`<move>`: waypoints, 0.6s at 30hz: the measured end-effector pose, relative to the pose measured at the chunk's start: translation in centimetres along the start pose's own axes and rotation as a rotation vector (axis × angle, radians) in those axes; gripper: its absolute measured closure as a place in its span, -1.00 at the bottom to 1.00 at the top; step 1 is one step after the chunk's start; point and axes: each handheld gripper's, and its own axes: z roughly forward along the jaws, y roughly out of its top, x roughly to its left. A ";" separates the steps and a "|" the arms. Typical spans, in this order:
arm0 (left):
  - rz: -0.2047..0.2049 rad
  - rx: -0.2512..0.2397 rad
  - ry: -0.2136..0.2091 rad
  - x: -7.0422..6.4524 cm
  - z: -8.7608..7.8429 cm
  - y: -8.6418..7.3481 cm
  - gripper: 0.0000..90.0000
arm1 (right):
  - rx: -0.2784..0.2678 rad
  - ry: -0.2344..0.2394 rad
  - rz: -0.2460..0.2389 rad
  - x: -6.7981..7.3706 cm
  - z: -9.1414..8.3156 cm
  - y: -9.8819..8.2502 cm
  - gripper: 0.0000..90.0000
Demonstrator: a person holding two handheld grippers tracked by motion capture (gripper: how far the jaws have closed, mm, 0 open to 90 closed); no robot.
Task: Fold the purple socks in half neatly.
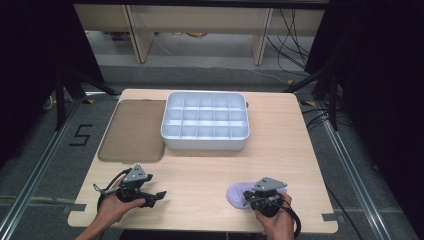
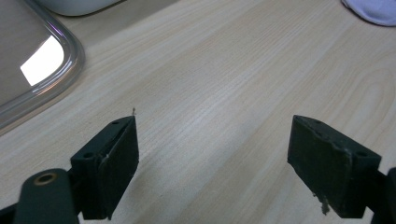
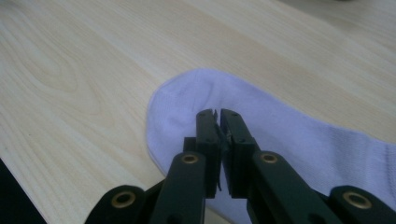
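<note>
Left hand (image 1: 112, 205) enters from the bottom edge, forearm angled up and to the right, gripping the left claw (image 1: 159, 196) low over the near-left part of the counter (image 1: 200, 175); jaws stand wide apart, pointing right. Right hand (image 1: 277, 222) holds the right claw (image 1: 246, 198) near the front edge, jaws pressed together, tips aimed left. Cables loop beside both wrists.

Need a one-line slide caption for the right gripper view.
Right gripper, jaws together, poised over a pale lilac fabric sock lying flat on the light wooden table.
</note>
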 end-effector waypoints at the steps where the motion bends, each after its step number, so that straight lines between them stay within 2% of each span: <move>1: -0.001 -0.002 0.001 0.0 0.0 0.0 -0.65 | 0.007 0.003 0.003 0.1 0.2 0.1 0.95; 3: 0.004 0.013 0.005 0.1 -0.1 0.0 -0.65 | 0.030 0.001 0.008 0.2 0.4 0.2 0.96; 6: -0.007 0.010 0.002 0.1 -0.1 0.0 -0.65 | 0.036 0.004 -0.015 0.1 0.8 0.3 0.99; 9: -0.011 0.008 0.003 0.1 -0.1 0.0 -0.65 | 0.055 0.004 0.004 0.3 0.9 0.3 1.00; 10: -0.012 0.008 0.001 0.1 -0.1 0.0 -0.65 | 0.055 0.000 -0.011 0.4 1.4 0.2 1.00; 11: -0.008 0.013 0.001 0.1 -0.1 0.0 -0.65 | 0.060 0.005 -0.006 0.5 1.6 0.2 1.00; 12: -0.008 0.014 -0.001 0.1 -0.1 0.0 -0.65 | 0.080 0.006 -0.036 0.4 1.6 0.2 1.00; 13: -0.017 0.006 -0.001 0.0 0.0 0.0 -0.65 | 0.068 0.007 -0.023 0.7 1.8 0.3 1.00; 16: -0.016 0.009 -0.009 0.0 0.1 0.0 -0.64 | 0.083 0.022 -0.012 1.3 2.0 0.6 1.00; 18: -0.012 0.018 -0.012 0.1 0.0 0.1 -0.64 | 0.082 0.027 -0.025 1.7 2.3 0.9 1.00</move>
